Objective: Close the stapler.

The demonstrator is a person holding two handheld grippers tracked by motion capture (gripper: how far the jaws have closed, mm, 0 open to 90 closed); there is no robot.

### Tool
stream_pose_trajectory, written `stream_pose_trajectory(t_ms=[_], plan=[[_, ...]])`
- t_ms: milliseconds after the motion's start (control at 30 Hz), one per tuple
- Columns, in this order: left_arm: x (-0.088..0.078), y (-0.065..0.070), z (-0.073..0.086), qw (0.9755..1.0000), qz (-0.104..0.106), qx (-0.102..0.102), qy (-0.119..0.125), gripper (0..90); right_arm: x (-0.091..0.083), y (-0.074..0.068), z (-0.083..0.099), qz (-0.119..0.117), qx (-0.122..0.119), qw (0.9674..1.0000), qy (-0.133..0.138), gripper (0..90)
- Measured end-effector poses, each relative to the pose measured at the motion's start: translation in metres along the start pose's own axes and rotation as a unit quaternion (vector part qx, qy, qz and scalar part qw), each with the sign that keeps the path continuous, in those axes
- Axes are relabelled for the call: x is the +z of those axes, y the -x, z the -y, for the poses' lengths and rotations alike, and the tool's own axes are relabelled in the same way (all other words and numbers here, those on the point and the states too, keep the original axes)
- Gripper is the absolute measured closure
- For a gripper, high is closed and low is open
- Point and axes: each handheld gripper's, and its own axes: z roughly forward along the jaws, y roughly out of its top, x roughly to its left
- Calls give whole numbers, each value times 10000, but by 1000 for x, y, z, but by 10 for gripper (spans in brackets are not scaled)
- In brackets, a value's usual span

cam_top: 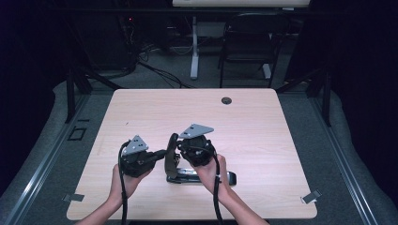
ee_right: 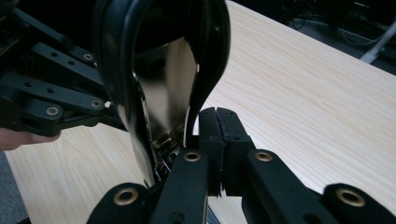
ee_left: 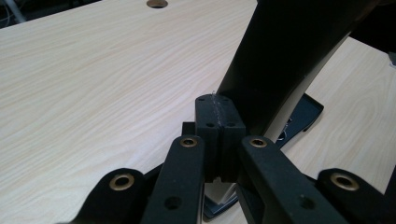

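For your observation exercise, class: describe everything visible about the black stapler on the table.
The stapler is black, with a glossy plastic-looking top and a shiny metal channel inside. It stands open: the base lies flat on the table near its front edge, the arm raised steeply. The left gripper and right gripper, both shut, sit against the arm from either side.

A light wooden table (cam_top: 141, 108) stands on grey floor (cam_top: 42, 154); a black chair (cam_top: 248, 42) and cables (cam_top: 159, 70) lie beyond, dimly lit.

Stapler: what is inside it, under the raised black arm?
Inside the stapler, the right gripper view shows a shiny metal channel under the raised arm. Whether it holds staples cannot be seen; the right gripper covers the lower part.
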Motion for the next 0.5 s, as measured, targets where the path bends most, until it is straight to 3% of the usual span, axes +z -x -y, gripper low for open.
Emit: stream_pose_trajectory(t_ms=[500], plan=[[21,11,-2,9996,143,157,-170,899,-13,27,29,123,460,9989,-26,900]])
